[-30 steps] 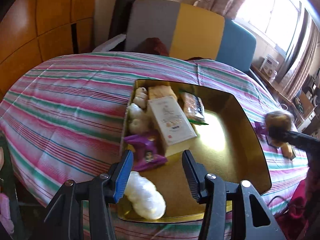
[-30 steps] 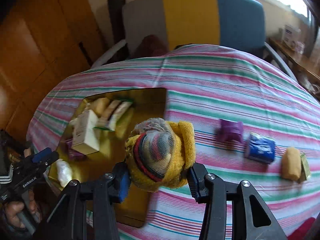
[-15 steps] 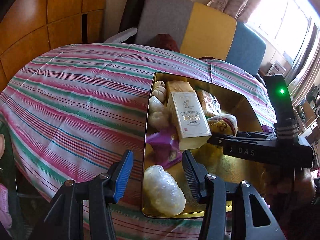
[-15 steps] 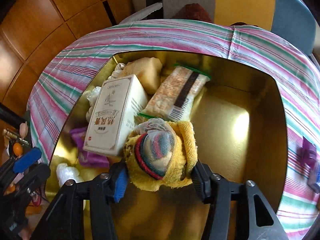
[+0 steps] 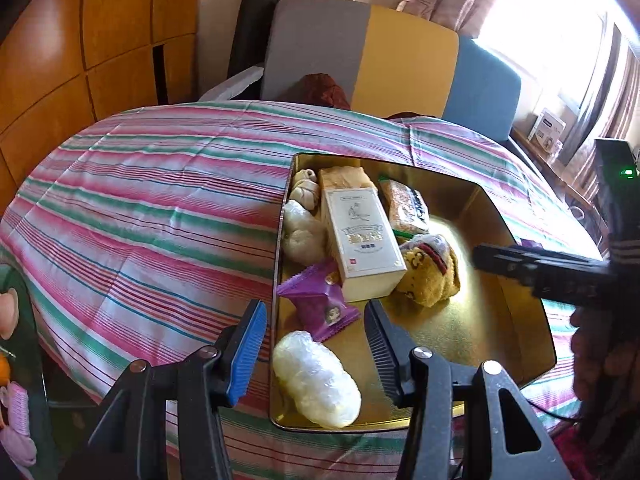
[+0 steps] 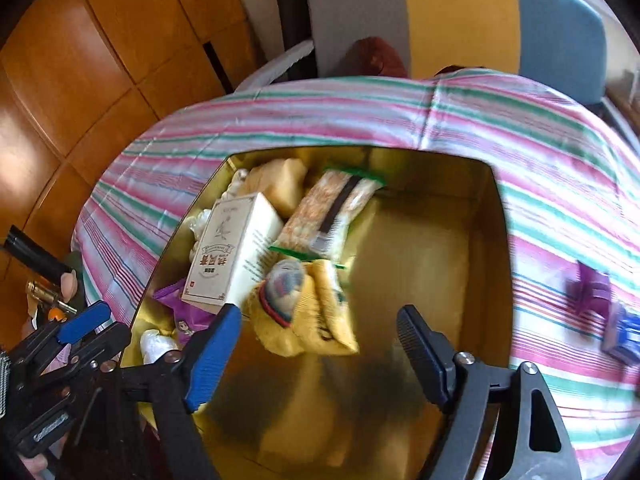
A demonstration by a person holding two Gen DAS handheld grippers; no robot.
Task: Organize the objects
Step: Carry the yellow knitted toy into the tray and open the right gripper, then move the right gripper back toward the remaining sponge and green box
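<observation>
Both tools open and empty, left tool (image 5: 316,350), right tool (image 6: 320,354), one gold tray (image 5: 516,316), one yellow sock bundle (image 5: 430,276)

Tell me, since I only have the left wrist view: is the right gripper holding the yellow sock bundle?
Observer: No. In the right wrist view the right gripper is open. The yellow sock bundle lies on the floor of the gold tray, close to the blue-padded finger and clear of the black one.
Operator: Is anything outside the tray on that side? The gripper body blocks my view.
Observer: Yes. A purple packet and a blue pack lie on the striped cloth to the right of the tray. Both are blurred.
</observation>
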